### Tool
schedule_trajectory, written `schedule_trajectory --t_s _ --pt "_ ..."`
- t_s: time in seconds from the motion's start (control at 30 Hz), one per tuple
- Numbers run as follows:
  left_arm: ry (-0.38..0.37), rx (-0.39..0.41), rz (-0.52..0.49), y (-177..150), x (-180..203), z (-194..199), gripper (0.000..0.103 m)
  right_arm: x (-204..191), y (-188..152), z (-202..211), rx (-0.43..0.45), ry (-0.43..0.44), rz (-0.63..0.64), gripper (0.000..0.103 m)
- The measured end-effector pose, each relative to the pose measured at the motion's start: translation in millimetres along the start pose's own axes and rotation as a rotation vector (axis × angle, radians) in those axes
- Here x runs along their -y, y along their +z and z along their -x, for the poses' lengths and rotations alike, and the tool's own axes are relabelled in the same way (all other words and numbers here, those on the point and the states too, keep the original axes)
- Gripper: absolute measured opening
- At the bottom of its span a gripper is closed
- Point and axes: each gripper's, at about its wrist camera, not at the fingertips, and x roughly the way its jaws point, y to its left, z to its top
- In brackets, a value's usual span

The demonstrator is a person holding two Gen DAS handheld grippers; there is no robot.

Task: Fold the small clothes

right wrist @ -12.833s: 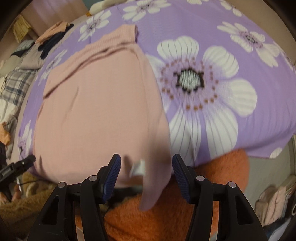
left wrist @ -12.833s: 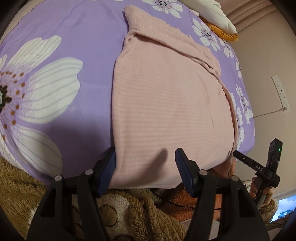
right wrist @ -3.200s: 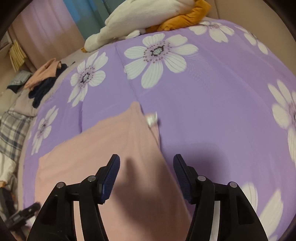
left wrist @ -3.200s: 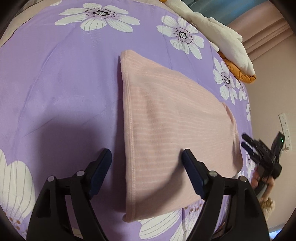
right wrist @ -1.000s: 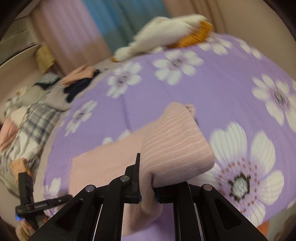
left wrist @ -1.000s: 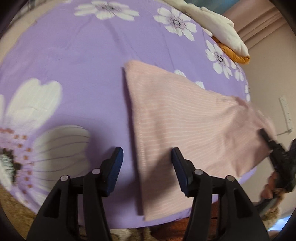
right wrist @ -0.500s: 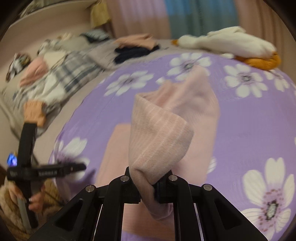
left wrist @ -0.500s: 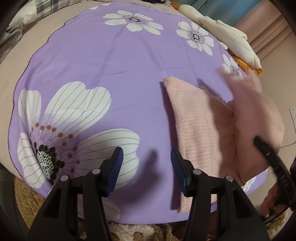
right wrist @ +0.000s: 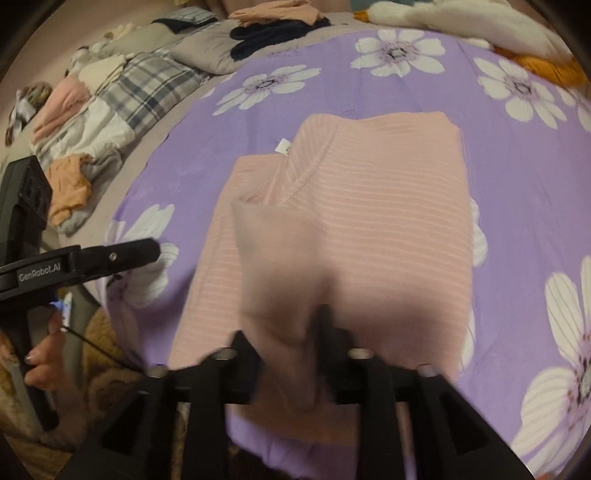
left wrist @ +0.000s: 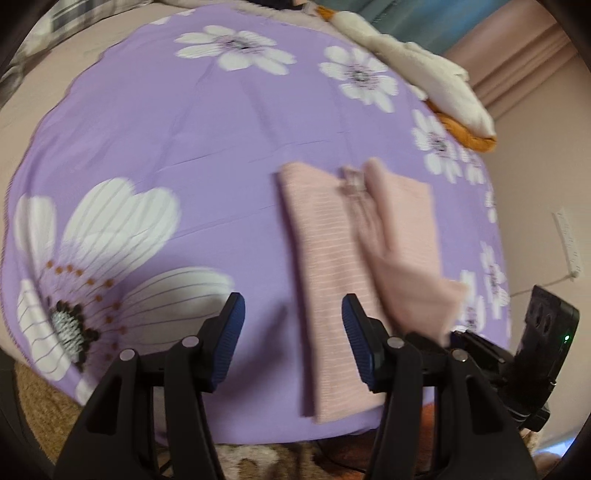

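Nearest in the right wrist view: right gripper point(right wrist: 291, 354), blurred, jaws just parting, a fold of the pink ribbed garment point(right wrist: 369, 206) draped loosely between them; whether the pads still pinch it cannot be told through the blur. Beyond, the garment folded on the purple flowered sheet point(right wrist: 517, 192), one half doubled over the other, stitched hem running diagonally across the top, small white label point(right wrist: 283, 147) peeking out at the far edge. Off to the left, the other tool gripped in a hand point(right wrist: 40, 365) with painted nails. Farther back, piled clothes point(right wrist: 110, 96) on a grey bedcover (plaid, pink, tan, dark navy), and a white plush toy point(right wrist: 461, 18) at the far edge.

Nearest in the left wrist view: left gripper point(left wrist: 291, 336), jaws apart and widening slightly, nothing between the blue pads point(left wrist: 231, 328), only bare sheet below. Just past the right-hand pad, the garment's long folded strip, with its loose corner hanging toward the right gripper at the frame's lower right. Farthest: plush toy, curtains, wall socket strip point(left wrist: 567, 243).
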Motion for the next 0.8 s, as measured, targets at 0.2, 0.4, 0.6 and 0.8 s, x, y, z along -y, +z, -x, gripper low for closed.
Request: schedule_trajectory --t_s 0.2,0.4,0.6,0.8 --pt "-0.152 -0.034 -0.069 14.8 31.9 -11.4 0.063 5.7 -8.4 47.4 0.132 0.043 -0.009 0.056" --pt "-0.187 -0.129 -0.111 27.2 58.2 -50.6 0.064 32.6 -15.4 52.4 0.161 -0.066 -0.119 0.056" --pt "-0.163 -0.199 -0.142 28.5 74.1 -84.6 0.060 50.7 -20.2 44.0 0.120 -0.094 -0.193 0.056" --pt "-0.117 -0.159 -0.104 26.6 73.7 -87.7 0.016 59.7 -22.9 43.7 0.106 -0.098 -0.225 0.056"
